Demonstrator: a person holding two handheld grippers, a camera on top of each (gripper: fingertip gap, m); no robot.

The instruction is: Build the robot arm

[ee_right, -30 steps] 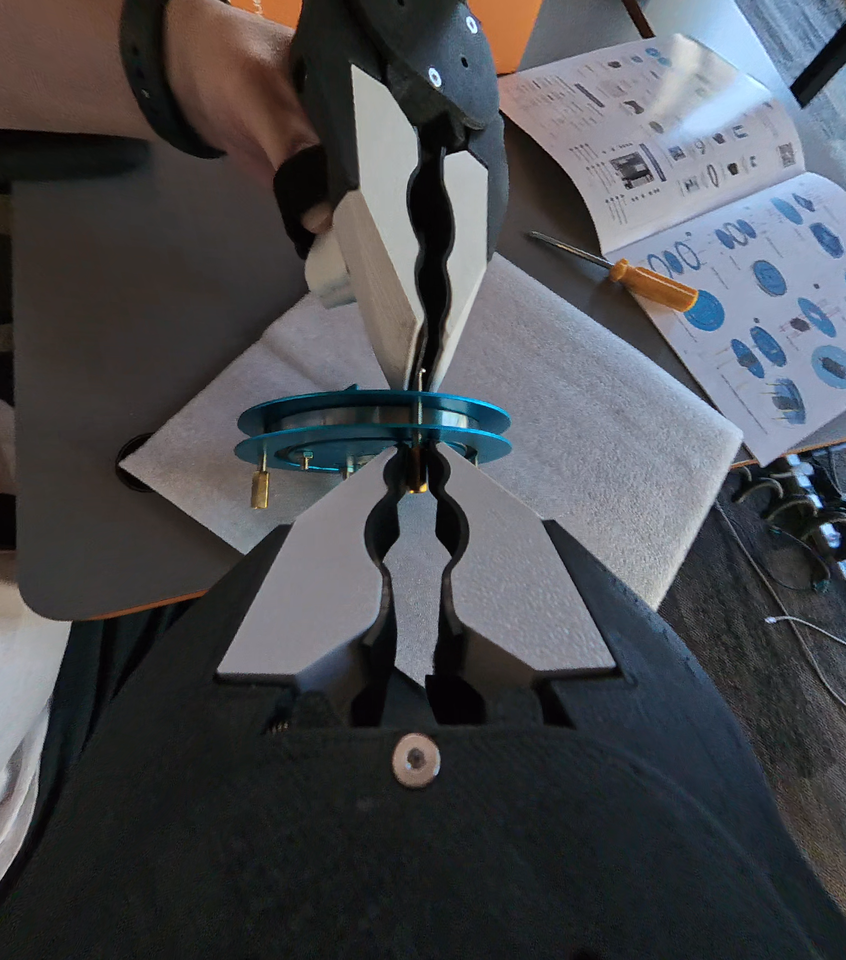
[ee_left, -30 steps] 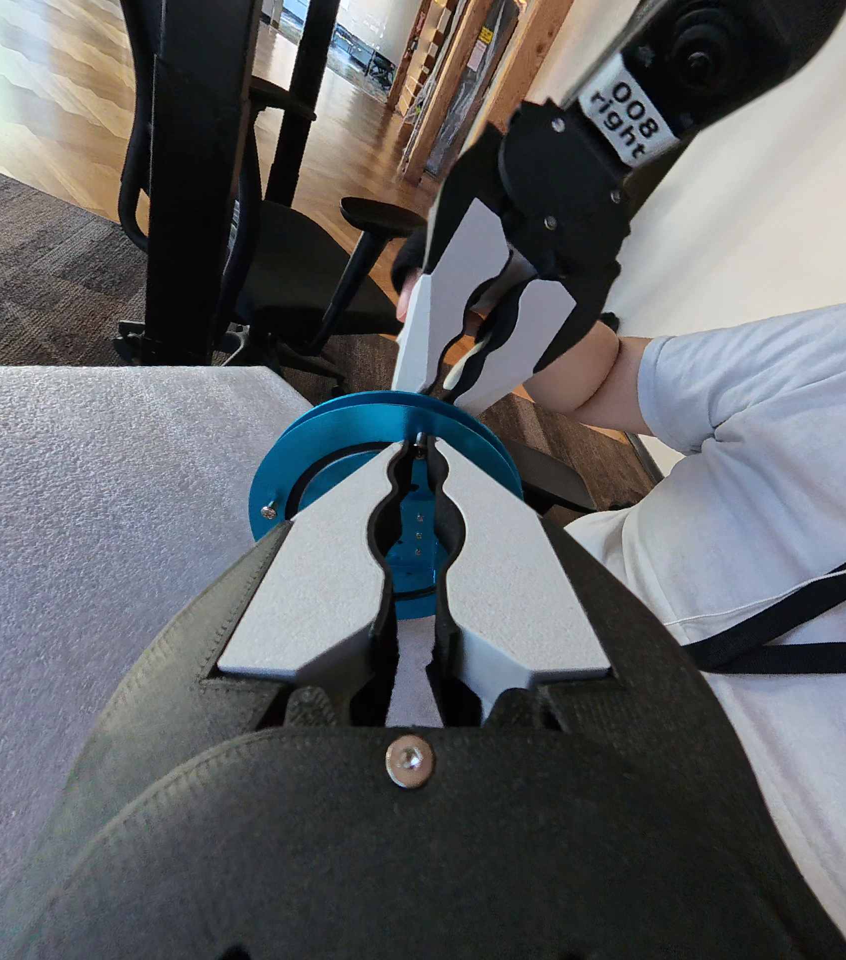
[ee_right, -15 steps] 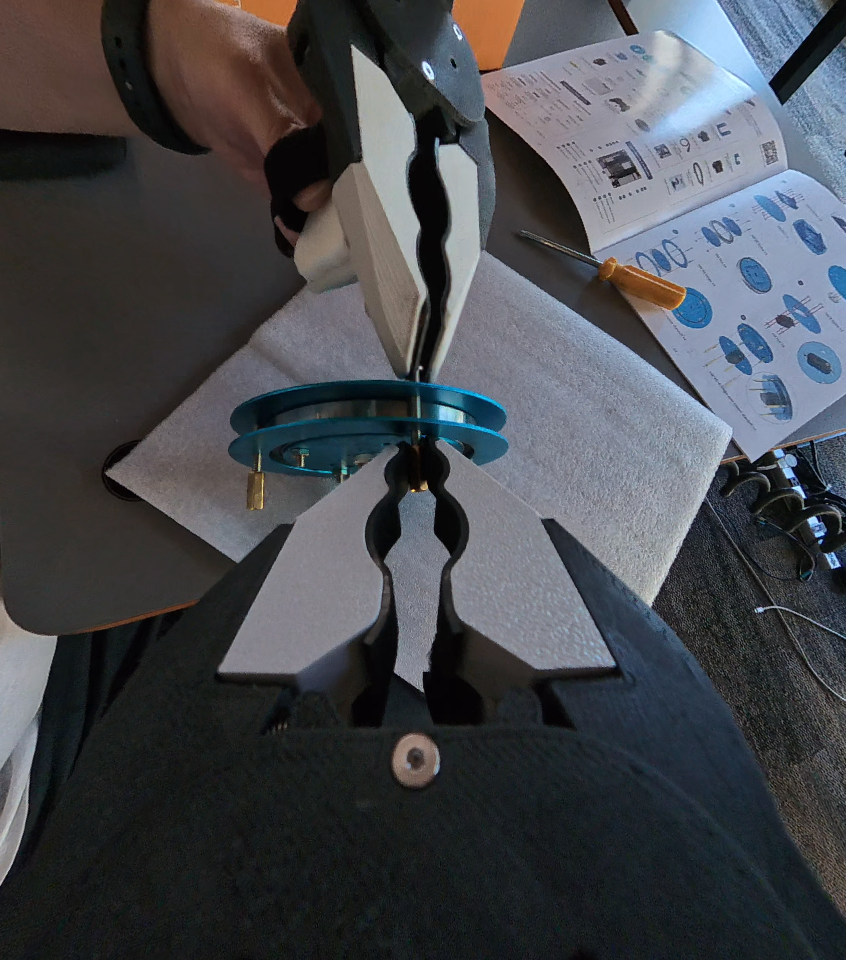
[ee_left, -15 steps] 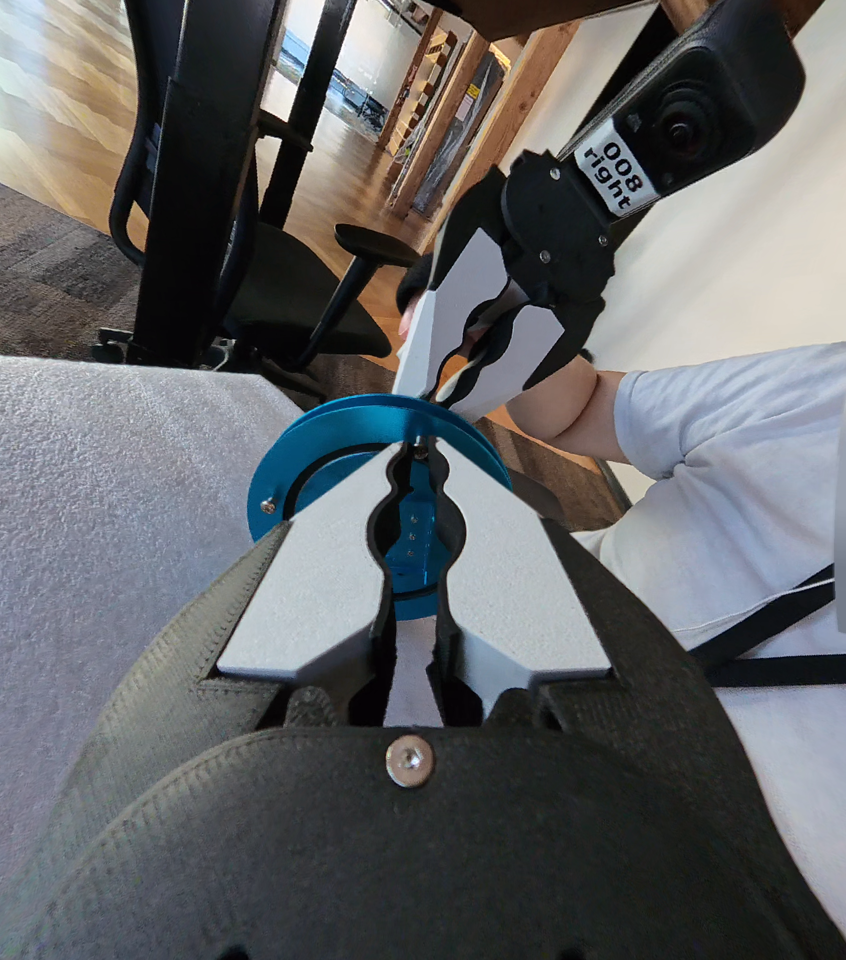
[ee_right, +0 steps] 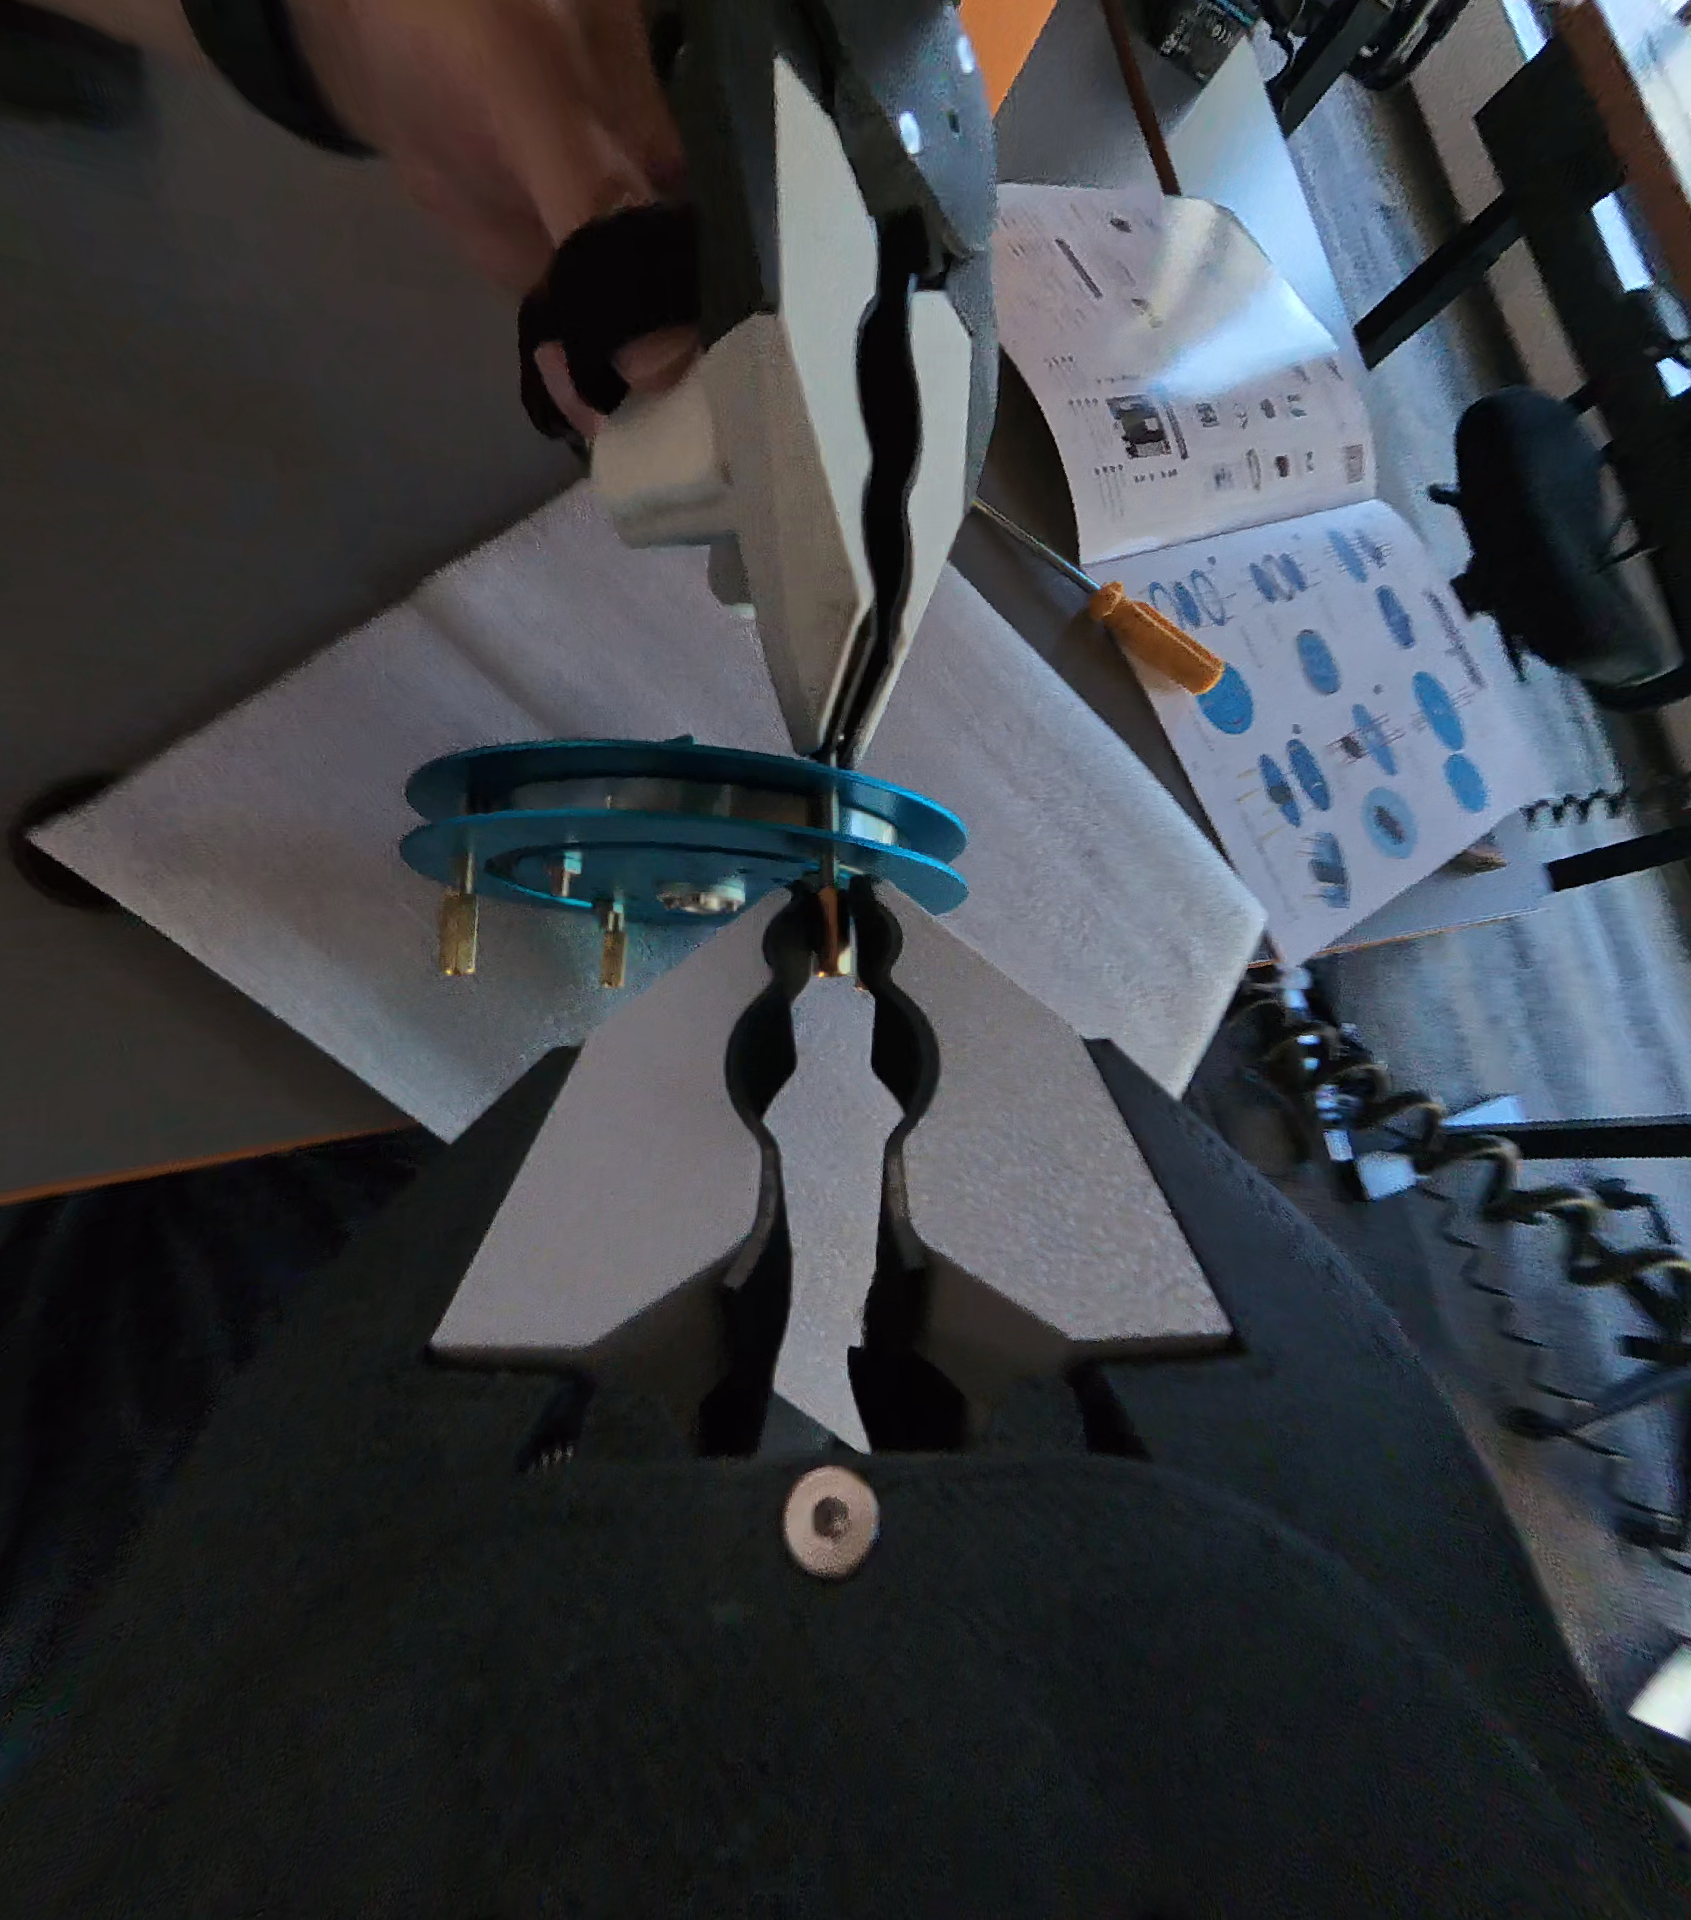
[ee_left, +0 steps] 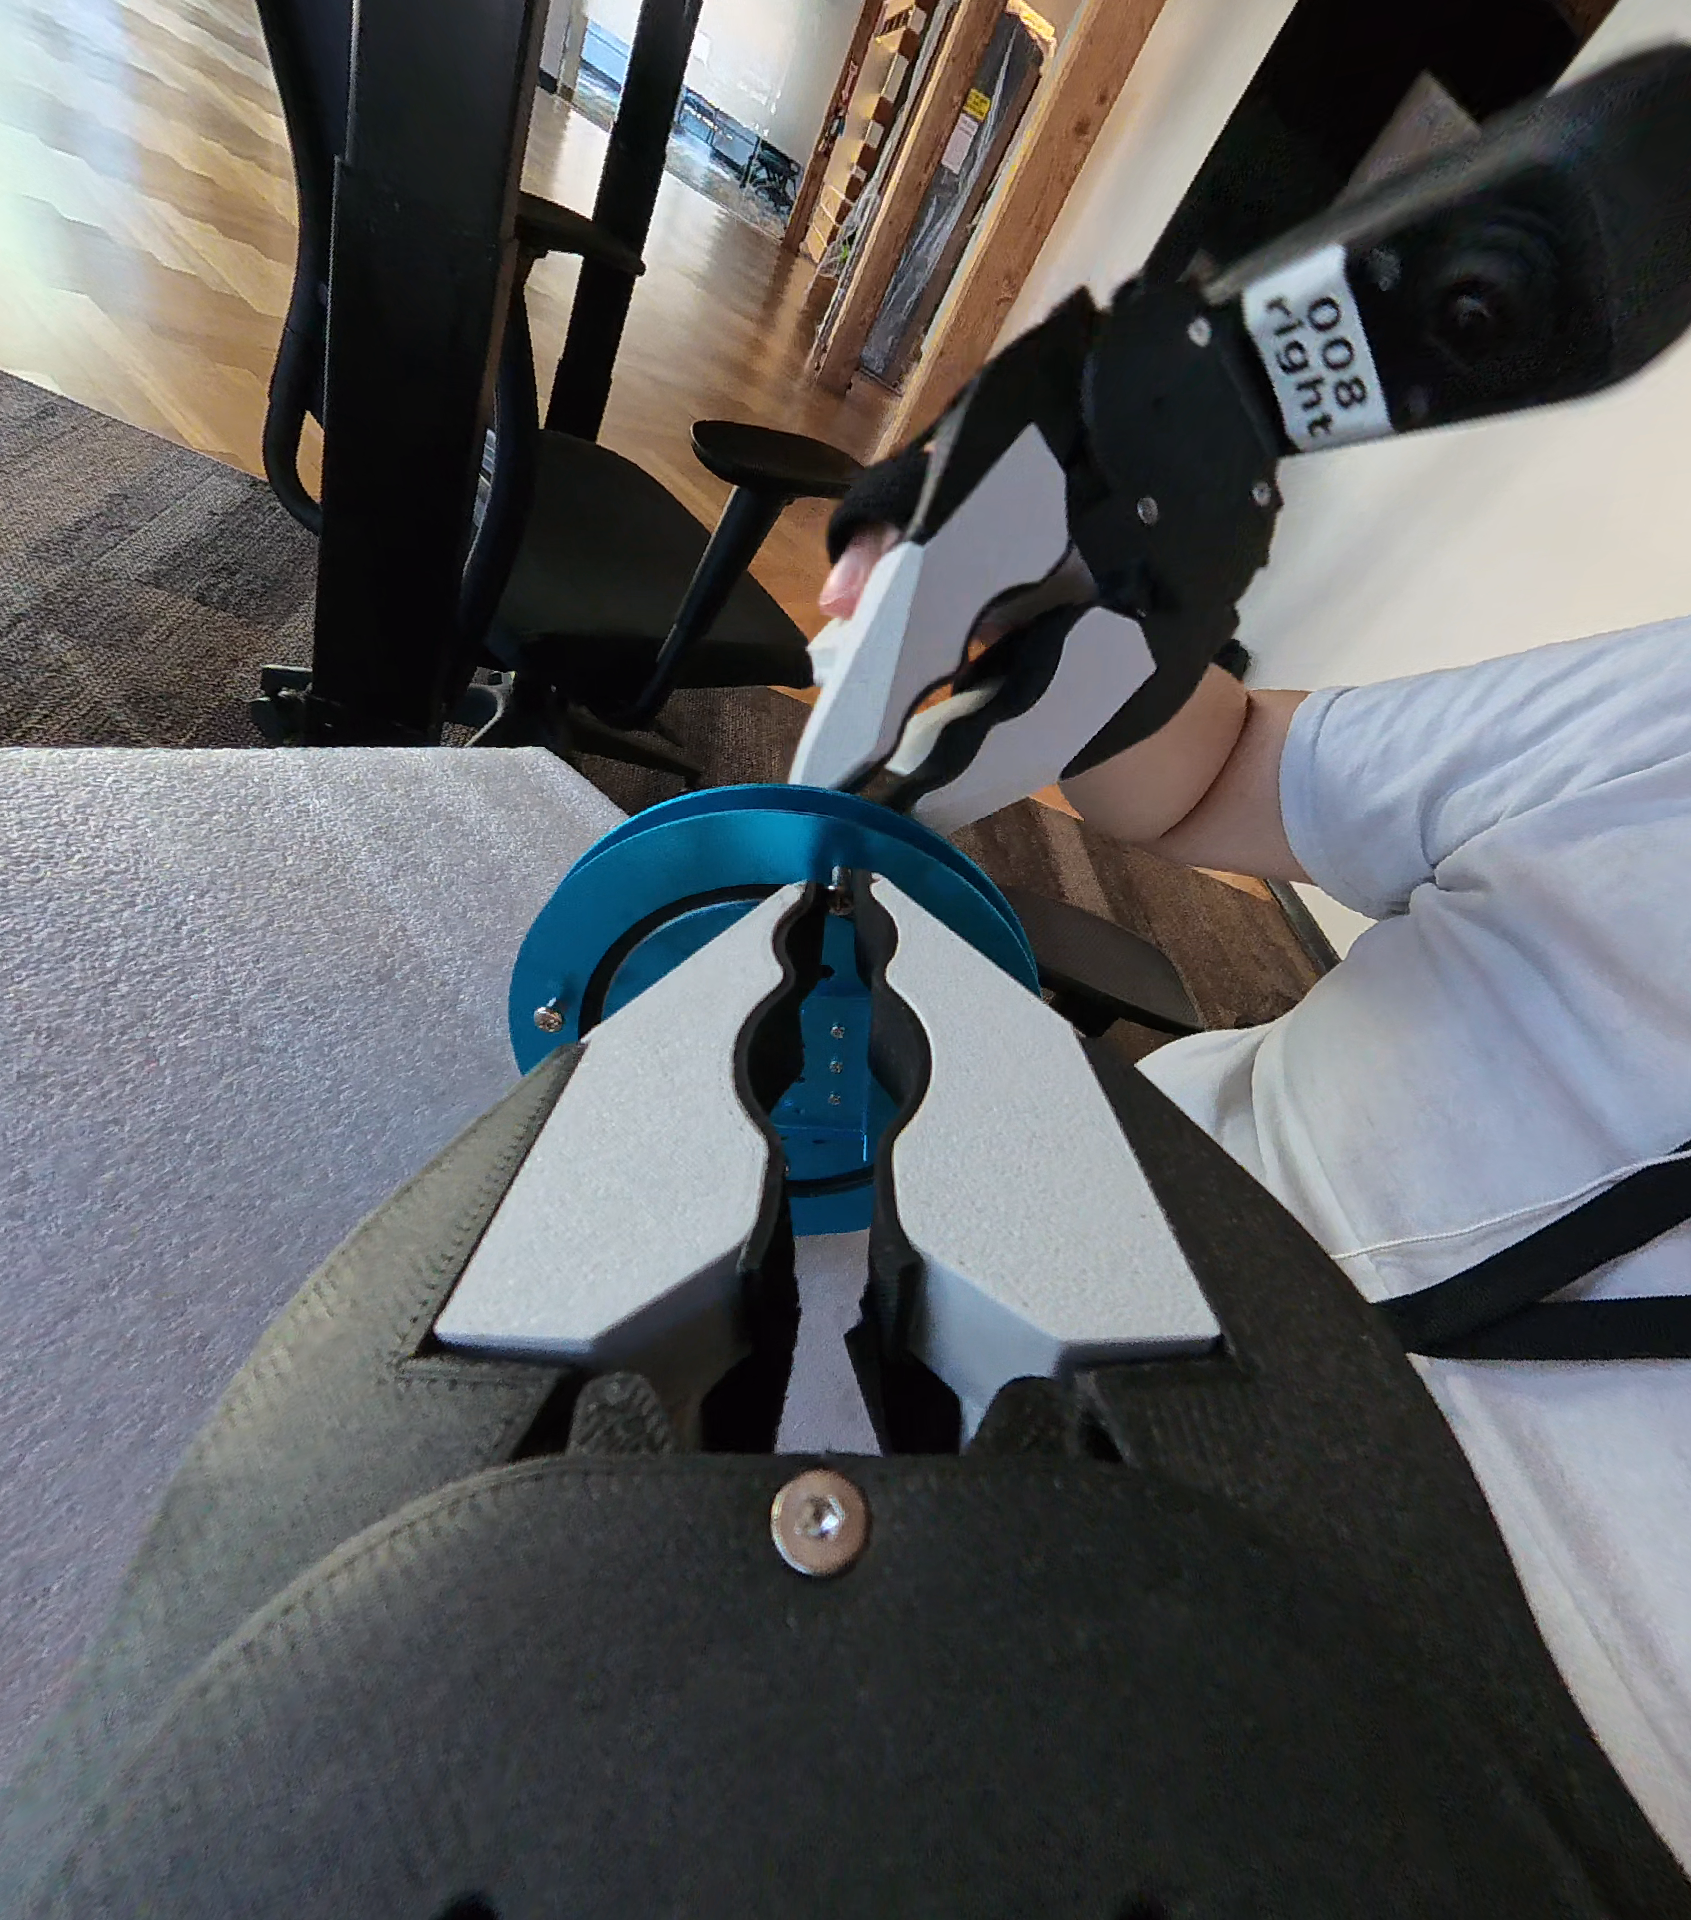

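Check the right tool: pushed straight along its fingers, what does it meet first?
The right tool is already shut on a brass standoff under the blue disc assembly. Going straight on, it would press into the lower disc, with the left tool just beyond.

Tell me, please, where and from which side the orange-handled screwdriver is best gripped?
Grip the screwdriver by its orange handle, from straight above, fingers across its width. It lies flat on the grey table beside the foam sheet, handle at the open booklet's edge. The handle is thicker than the thin metal shaft, so it probably gives the surer hold.
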